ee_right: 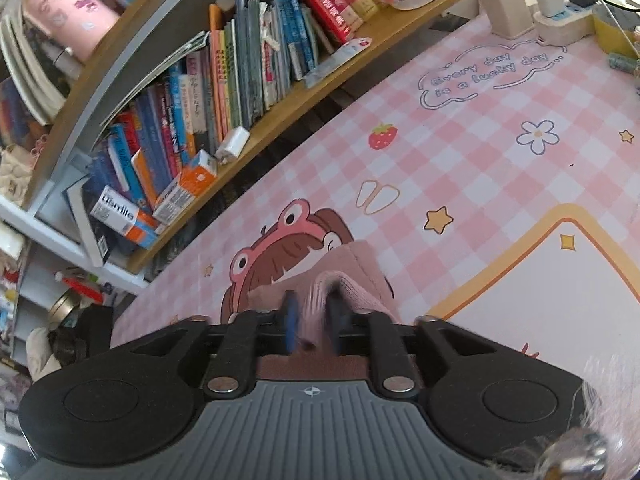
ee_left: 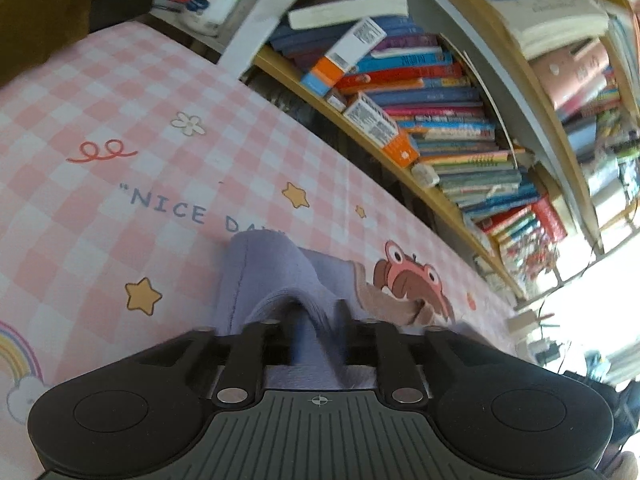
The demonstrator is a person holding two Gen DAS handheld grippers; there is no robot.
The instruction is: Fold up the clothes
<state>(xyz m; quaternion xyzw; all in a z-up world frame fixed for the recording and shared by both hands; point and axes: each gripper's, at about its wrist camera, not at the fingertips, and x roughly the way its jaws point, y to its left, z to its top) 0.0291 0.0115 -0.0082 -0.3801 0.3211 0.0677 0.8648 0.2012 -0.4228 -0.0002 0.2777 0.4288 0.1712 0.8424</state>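
My left gripper (ee_left: 314,316) is shut on a fold of lavender cloth (ee_left: 276,268), which bunches up over the fingers and drapes back under the gripper. A dusty-pink part of the garment (ee_left: 392,304) trails to the right of it. My right gripper (ee_right: 314,312) is shut on a bunched edge of dusty-pink cloth (ee_right: 352,272), held just above the pink checked desk mat (ee_right: 480,160). The mat also shows in the left wrist view (ee_left: 100,120). Most of the garment is hidden beneath the grippers.
A low wooden shelf packed with books (ee_left: 420,120) runs along the mat's far edge, also in the right wrist view (ee_right: 240,92). A power strip with plugs (ee_right: 560,16) and a white pen holder (ee_right: 504,8) stand at the mat's far right corner.
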